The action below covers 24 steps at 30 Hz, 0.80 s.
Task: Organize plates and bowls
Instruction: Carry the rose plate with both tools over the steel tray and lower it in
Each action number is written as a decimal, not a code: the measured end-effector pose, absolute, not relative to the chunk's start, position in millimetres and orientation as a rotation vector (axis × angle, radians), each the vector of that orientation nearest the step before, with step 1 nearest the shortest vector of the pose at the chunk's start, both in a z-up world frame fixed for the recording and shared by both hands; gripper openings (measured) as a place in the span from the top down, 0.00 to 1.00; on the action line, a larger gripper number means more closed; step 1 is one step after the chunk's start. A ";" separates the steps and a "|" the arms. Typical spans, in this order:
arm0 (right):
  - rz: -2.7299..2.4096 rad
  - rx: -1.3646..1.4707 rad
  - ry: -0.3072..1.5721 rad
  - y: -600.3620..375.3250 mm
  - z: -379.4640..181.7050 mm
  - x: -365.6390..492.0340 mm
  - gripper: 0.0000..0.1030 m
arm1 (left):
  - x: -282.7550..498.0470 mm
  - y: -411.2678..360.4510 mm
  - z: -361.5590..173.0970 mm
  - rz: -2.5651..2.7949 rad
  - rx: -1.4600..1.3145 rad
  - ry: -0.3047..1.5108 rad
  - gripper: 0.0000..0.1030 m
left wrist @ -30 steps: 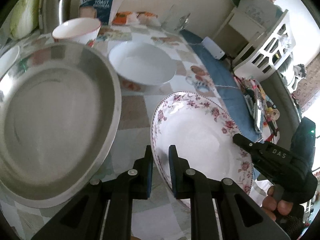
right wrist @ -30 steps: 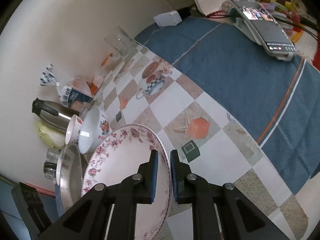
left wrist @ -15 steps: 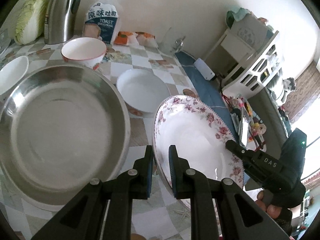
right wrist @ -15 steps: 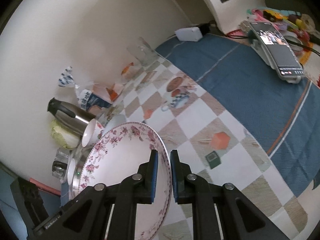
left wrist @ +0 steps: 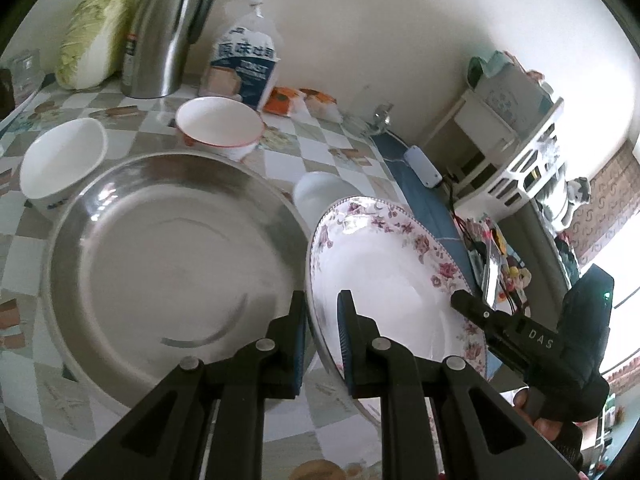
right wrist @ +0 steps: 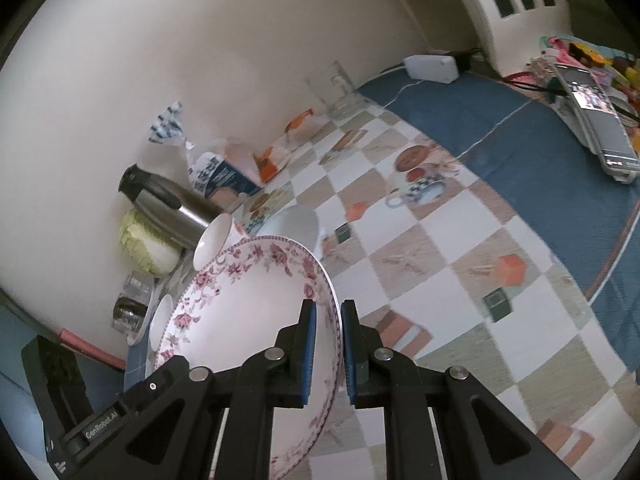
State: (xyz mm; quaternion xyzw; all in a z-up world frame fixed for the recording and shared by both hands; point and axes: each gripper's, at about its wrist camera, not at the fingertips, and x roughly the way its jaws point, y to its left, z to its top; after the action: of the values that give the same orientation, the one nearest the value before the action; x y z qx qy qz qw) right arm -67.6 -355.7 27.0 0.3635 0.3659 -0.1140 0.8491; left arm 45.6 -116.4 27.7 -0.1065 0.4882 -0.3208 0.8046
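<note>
A plain cream wall (left wrist: 400, 40) rises behind the checkered tablecloth (right wrist: 440, 280). A white shelf unit (left wrist: 520, 152) stands at two o'clock in the left view, and bright daylight floods in at three o'clock.

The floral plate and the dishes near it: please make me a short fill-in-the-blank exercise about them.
1. The floral plate is held at its rim by ____ grippers.
2. The large metal basin lies on the ____ side of the floral plate in the left wrist view.
3. The bowl with the ____ rim stands in front of the bread bag.

Missing words: two; left; red
</note>
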 end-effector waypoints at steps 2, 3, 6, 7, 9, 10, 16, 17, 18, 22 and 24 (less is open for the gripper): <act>-0.229 0.754 0.778 -347.7 27.7 -62.4 0.87 | 49.6 -106.3 27.0 -0.670 -0.241 1.044 0.85; -0.218 0.749 0.778 -343.1 28.1 -59.6 0.87 | 51.1 -102.5 26.7 -0.666 -0.248 1.044 0.85; -0.196 0.742 0.779 -331.8 28.6 -52.5 0.87 | 57.2 -88.2 25.0 -0.661 -0.278 1.049 0.85; -0.191 0.742 0.781 -327.8 28.1 -50.0 0.87 | 59.2 -82.7 24.2 -0.655 -0.277 1.049 0.85; -0.181 0.744 0.788 -321.0 26.9 -45.0 0.87 | 61.5 -76.0 23.9 -0.647 -0.277 1.047 0.85; -0.176 0.743 0.792 -316.7 26.4 -42.1 0.87 | 63.2 -70.5 23.4 -0.640 -0.280 1.045 0.85; -0.131 0.699 0.816 -287.9 26.9 -22.3 0.87 | 75.9 -37.5 19.1 -0.590 -0.335 1.038 0.85; -0.118 0.693 0.823 -282.7 25.4 -17.6 0.87 | 77.6 -32.0 17.8 -0.581 -0.343 1.037 0.85; -0.109 0.692 0.828 -280.4 23.8 -14.8 0.87 | 79.6 -27.1 16.3 -0.571 -0.351 1.037 0.85; -0.073 0.694 0.846 -264.9 17.6 -1.2 0.87 | 86.0 -10.5 9.5 -0.537 -0.377 1.041 0.85; -0.064 0.698 0.851 -258.6 15.3 4.7 0.87 | 89.3 -2.6 5.2 -0.517 -0.386 1.045 0.85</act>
State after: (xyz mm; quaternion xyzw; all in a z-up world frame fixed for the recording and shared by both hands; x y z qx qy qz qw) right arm 4.7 -258.6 15.3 0.3314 0.4043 -0.0304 0.8519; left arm 89.3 -2.6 5.2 -0.1810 0.4904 -0.2425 0.8172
